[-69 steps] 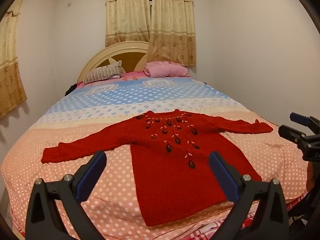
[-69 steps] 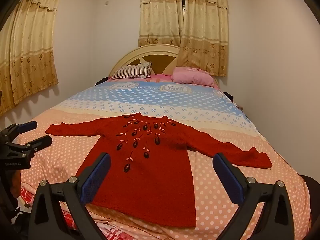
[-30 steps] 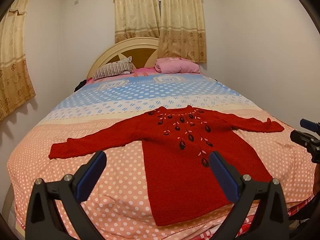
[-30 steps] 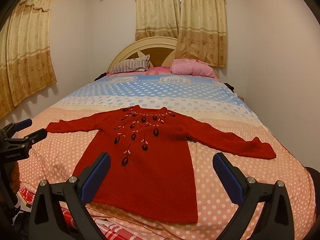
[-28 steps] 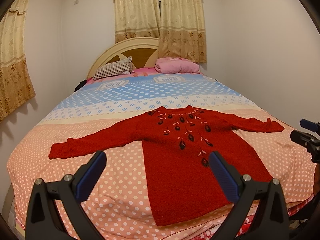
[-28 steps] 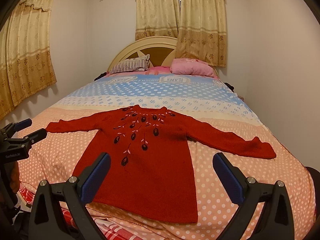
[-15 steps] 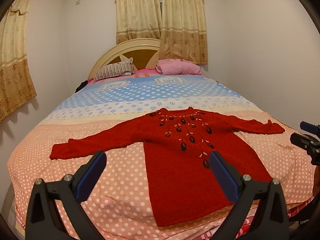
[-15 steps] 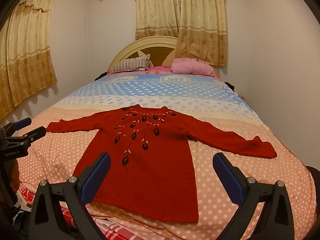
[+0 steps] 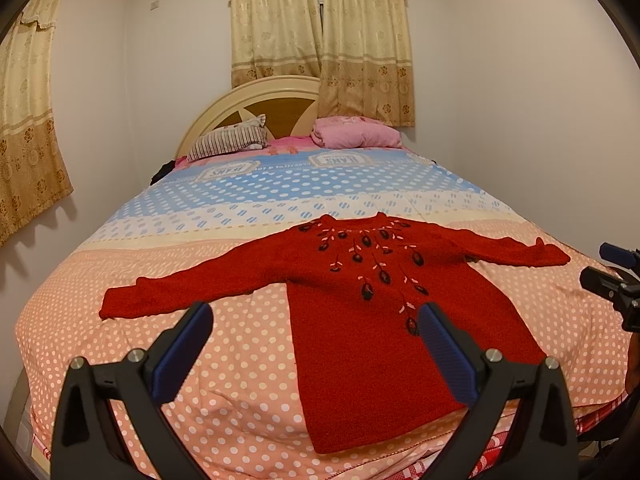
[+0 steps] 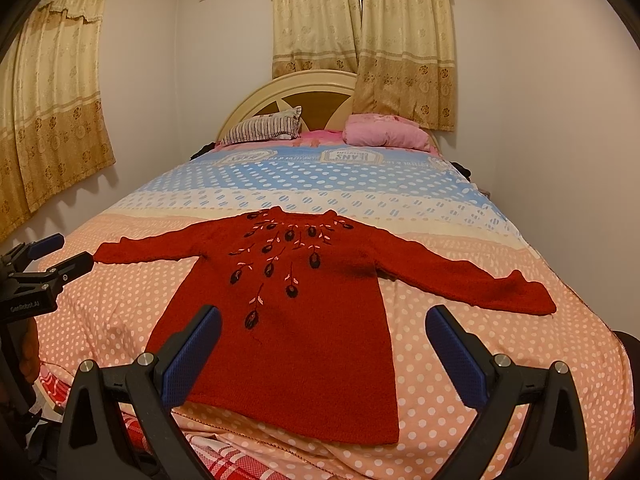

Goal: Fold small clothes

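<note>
A small red knit sweater (image 9: 372,292) with dark embroidered flowers lies flat and face up on the bed, both sleeves spread out; it also shows in the right wrist view (image 10: 296,304). Its hem lies at the bed's near edge. My left gripper (image 9: 314,332) is open and empty, held above the near edge, over the sweater's left lower side. My right gripper (image 10: 324,334) is open and empty above the hem. Each gripper shows at the edge of the other's view: the right one (image 9: 616,276) and the left one (image 10: 52,256).
The bed has a polka-dot cover (image 9: 224,356) in peach, cream and blue bands. A striped pillow (image 9: 230,142) and a pink pillow (image 9: 356,136) lie at the headboard (image 9: 256,100). Walls close in on both sides; curtains (image 9: 320,40) hang behind.
Both grippers have drifted slightly forward and up toward the bed; the sweater sits a little higher in view. Both stay open. The sweater has not moved.
</note>
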The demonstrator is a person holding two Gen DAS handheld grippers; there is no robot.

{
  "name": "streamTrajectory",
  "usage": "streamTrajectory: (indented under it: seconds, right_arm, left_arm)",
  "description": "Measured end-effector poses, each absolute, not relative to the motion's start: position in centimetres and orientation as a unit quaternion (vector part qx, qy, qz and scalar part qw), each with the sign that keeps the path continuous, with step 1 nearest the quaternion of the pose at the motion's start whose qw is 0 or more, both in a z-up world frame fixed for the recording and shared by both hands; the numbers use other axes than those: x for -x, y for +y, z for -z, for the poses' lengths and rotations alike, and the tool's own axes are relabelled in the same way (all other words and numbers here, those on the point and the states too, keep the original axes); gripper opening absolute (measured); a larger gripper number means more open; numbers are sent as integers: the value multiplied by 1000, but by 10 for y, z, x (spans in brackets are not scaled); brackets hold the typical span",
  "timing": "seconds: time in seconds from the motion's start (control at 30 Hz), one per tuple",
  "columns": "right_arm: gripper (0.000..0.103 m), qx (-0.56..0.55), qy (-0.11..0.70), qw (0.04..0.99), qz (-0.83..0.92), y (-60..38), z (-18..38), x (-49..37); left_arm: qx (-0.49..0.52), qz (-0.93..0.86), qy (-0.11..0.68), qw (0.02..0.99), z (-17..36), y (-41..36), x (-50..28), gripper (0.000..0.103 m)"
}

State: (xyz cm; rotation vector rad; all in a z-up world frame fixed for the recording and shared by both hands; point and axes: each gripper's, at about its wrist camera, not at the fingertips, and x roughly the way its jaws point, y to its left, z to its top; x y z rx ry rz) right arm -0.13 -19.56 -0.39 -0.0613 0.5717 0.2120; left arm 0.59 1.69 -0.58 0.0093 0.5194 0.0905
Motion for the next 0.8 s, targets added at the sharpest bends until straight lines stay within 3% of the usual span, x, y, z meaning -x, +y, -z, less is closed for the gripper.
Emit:
streamTrajectory:
  seconds: [0.8]
  right_arm:
    - [102,28,291,950,-108,-197,8,-4]
  left_arm:
    - [-8,-45,261,964,8,17,-7,103]
